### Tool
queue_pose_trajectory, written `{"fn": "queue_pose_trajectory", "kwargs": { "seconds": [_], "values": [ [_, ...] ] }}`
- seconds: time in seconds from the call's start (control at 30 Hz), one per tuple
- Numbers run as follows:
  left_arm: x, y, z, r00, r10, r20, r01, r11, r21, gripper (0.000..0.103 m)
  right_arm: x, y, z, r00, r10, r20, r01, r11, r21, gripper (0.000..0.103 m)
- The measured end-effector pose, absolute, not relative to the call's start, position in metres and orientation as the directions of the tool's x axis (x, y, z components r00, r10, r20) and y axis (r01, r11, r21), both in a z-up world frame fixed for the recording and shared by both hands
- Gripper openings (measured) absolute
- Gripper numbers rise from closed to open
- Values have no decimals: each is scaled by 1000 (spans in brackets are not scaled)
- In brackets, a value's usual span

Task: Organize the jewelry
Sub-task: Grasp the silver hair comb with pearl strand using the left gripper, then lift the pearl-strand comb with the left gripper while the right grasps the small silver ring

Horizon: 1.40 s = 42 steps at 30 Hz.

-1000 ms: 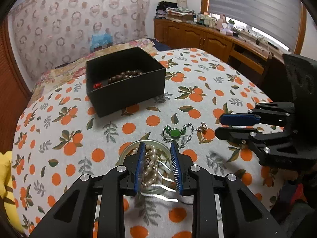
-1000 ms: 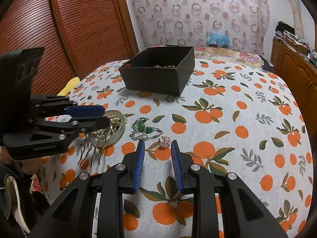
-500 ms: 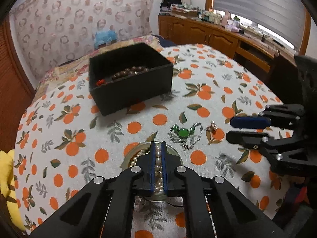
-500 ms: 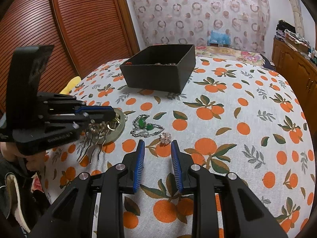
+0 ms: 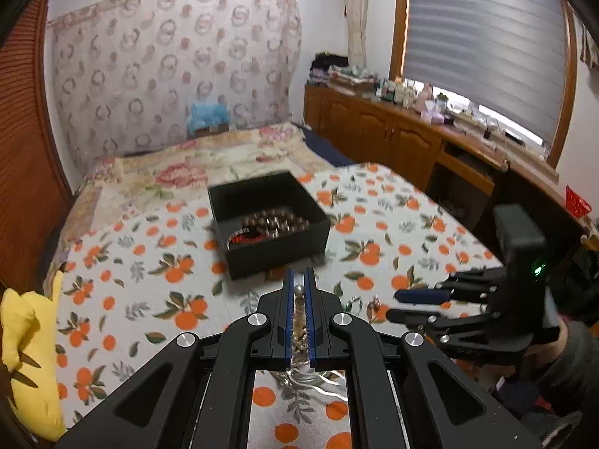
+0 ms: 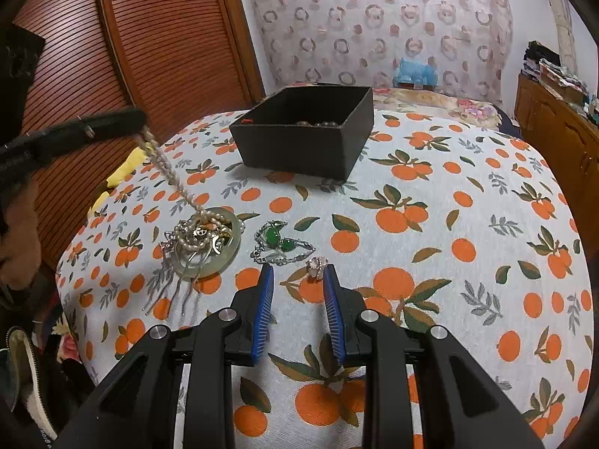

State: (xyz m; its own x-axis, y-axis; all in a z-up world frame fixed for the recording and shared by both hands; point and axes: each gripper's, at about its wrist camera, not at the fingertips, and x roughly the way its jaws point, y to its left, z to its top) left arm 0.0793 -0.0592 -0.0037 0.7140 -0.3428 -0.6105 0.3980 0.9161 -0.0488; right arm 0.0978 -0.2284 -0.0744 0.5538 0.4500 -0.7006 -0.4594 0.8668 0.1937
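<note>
While left gripper (image 5: 298, 292) pinches pearl strand (image 6: 170, 176), black box (image 6: 303, 138) sits well apart.

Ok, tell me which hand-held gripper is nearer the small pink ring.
Right. The right hand-held gripper hangs open just before the pink ring; the left hand-held gripper is raised away, holding the pearl strand.

No readable text, label, brand, number or sign anywhere, neither on the open black cardboard box (image 6: 310, 134), nor on the orange-printed white tablecloth (image 6: 468, 224)
</note>
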Motion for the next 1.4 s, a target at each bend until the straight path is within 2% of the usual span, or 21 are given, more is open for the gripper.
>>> {"fn": "queue_pose_trajectory", "kwargs": {
  "seconds": [0.63, 1.23, 1.27, 1.33, 1.4],
  "values": [
    [56, -35, 78, 829, -351, -435, 369, 928, -45, 5, 105, -230, -80, 537, 417, -733, -458, 874, 161, 30],
    [53, -8, 90, 867, -290, -406, 303, 952, -34, 5, 121, -211, -88, 531, 358, -768, -473, 877, 82, 29],
    [53, -8, 90, 867, -288, -406, 301, 953, -32, 5, 122, -212, -88, 532, 356, -768, -473, 877, 79, 27],
    [54, -8, 89, 868, -284, -407, 298, 954, -30, 5, 123, -212, -89, 530, 354, -771, -475, 877, 76, 15],
    [56, -8, 89, 868, -279, -410, 294, 955, -28, 5, 124, -215, -88, 527, 363, -769, -478, 874, 84, 15]
  ]
}}
